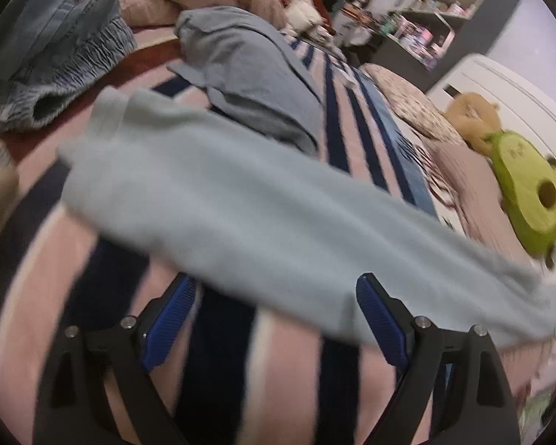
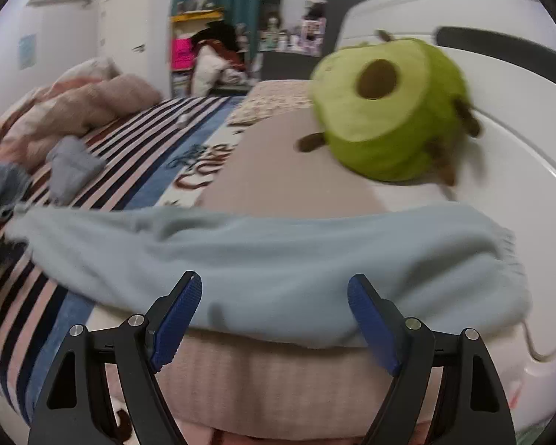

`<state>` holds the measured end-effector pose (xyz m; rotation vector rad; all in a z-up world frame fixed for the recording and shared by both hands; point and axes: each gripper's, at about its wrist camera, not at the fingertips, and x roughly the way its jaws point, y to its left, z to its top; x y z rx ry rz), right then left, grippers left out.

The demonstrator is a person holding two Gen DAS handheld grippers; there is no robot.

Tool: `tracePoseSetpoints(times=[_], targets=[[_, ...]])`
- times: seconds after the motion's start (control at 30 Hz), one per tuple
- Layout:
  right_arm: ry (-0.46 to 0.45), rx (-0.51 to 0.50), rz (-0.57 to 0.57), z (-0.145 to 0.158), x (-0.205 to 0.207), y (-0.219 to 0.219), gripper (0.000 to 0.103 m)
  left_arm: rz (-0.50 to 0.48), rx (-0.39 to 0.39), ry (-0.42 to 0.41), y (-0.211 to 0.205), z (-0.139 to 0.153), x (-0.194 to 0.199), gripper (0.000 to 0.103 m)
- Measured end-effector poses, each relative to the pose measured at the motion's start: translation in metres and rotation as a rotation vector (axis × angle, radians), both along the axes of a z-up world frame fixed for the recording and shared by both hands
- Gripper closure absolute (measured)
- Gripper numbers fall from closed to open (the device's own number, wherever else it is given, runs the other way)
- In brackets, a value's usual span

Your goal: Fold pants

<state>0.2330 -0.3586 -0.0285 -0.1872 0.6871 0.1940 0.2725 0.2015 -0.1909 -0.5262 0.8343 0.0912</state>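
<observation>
Pale blue pants [image 1: 248, 207] lie stretched out in a long band across the striped bedspread [image 1: 344, 126]. My left gripper [image 1: 274, 296] is open, its blue pads at the near edge of the cloth, holding nothing. In the right wrist view the same pants [image 2: 278, 256] lie across the bed with the ribbed waistband end at the right. My right gripper [image 2: 274, 293] is open at the near edge of the pants, holding nothing. Both views are motion-blurred.
A grey folded garment [image 1: 248, 74] and a denim piece [image 1: 44, 48] lie beyond the pants. A green avocado plush [image 2: 392, 111] sits on a pillow by the white headboard [image 2: 519, 141]. A pink quilt [image 2: 73, 107] is bunched at the far left.
</observation>
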Motion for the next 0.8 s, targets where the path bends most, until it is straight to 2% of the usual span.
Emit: tracePoseSetpoints(times=[0.07,0.1,0.13,0.17,0.2,0.23,0.3,0.33,0.4,0.53,0.6,0.7,0.8], targets=[[-0.004,-0.031,0.029,-0.006,0.000,0.012,0.025,0.032,0.007,-0.007,0.014,0.000,0.016,0.017],[-0.007,-0.052,0.042,-0.011,0.003,0.017,0.025,0.049,0.031,-0.006,0.020,-0.001,0.025,0.021],[-0.011,-0.075,0.056,-0.014,0.001,0.024,0.025,0.076,0.061,-0.001,0.026,-0.003,0.034,0.033],[-0.013,-0.083,0.064,-0.015,0.000,0.028,0.025,0.104,0.080,0.004,0.032,-0.005,0.042,0.039],[-0.013,-0.089,0.076,-0.018,0.000,0.033,0.025,0.122,0.084,0.001,0.038,-0.006,0.047,0.050],[-0.009,-0.087,0.081,-0.019,-0.001,0.035,0.025,0.138,0.080,-0.009,0.044,-0.005,0.049,0.066],[-0.001,-0.075,0.083,-0.019,-0.003,0.036,0.025,0.155,0.075,-0.038,0.054,-0.001,0.048,0.089],[0.002,-0.066,0.082,-0.018,-0.004,0.036,0.025,0.158,0.079,-0.050,0.058,0.001,0.047,0.093],[0.003,-0.048,0.075,-0.015,-0.007,0.035,0.025,0.172,0.114,-0.083,0.058,0.010,0.039,0.095],[0.012,-0.025,0.063,-0.008,-0.018,0.031,0.025,0.191,0.237,-0.159,0.056,0.048,0.016,0.096],[0.019,-0.010,0.063,-0.004,-0.026,0.032,0.025,0.200,0.258,-0.185,0.066,0.069,0.007,0.096],[0.029,0.030,0.077,0.003,-0.039,0.037,0.025,0.225,0.333,-0.206,0.083,0.102,-0.013,0.096],[0.077,0.076,0.117,0.004,-0.050,0.050,0.025,0.271,0.374,-0.209,0.109,0.127,-0.039,0.096]])
